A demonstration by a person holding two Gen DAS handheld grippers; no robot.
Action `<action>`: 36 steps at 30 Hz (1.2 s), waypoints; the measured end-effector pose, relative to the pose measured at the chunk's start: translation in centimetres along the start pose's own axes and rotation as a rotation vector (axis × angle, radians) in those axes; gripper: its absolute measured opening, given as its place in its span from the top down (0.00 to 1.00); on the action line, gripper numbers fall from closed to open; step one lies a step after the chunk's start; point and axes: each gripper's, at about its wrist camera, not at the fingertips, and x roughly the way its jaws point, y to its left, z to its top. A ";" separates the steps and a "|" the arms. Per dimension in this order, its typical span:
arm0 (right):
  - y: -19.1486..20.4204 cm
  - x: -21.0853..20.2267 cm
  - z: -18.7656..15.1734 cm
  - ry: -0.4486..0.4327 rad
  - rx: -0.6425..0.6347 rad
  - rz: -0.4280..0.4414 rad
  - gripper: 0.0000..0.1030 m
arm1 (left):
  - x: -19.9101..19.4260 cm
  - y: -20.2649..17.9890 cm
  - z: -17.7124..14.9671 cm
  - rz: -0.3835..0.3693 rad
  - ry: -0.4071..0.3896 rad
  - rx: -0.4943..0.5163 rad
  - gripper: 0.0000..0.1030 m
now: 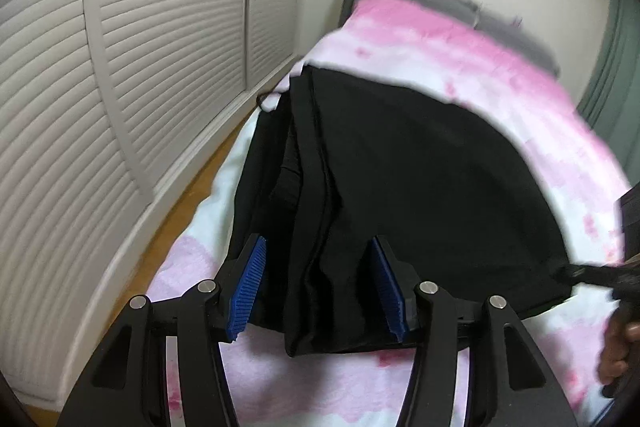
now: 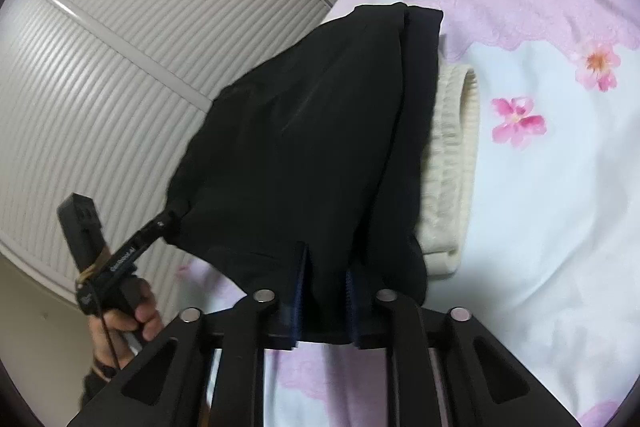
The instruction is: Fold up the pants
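Black pants (image 1: 420, 179) lie folded on a pink and white floral bedspread (image 1: 440, 27). My left gripper (image 1: 318, 267) is open, its blue pads (image 1: 250, 291) on either side of the near edge of the pants. In the right wrist view my right gripper (image 2: 324, 291) is shut on the near edge of the pants (image 2: 304, 147). In that view the left gripper's fingertips (image 2: 170, 217) appear to touch the pants' left corner. In the left wrist view the right gripper (image 1: 576, 273) holds the pants' right corner.
A cream knitted garment (image 2: 448, 163) lies under the right side of the pants. White louvred closet doors (image 1: 120, 67) stand left of the bed, with a strip of wooden floor (image 1: 172, 227) between. A grey pillow (image 1: 500, 19) lies at the far end.
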 end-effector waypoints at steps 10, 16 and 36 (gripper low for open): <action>3.8 -5.4 -1.4 -0.114 -0.237 -0.226 0.38 | -7.6 -3.5 -1.8 0.070 -0.108 0.022 0.34; 6.5 -12.6 -4.6 -0.242 -0.358 -0.292 0.34 | -14.7 -8.2 -6.4 0.139 -0.143 0.063 0.27; 0.3 -44.6 -28.1 -0.581 -0.326 -0.617 0.19 | -32.2 -35.1 -22.6 -0.060 -0.281 0.125 0.14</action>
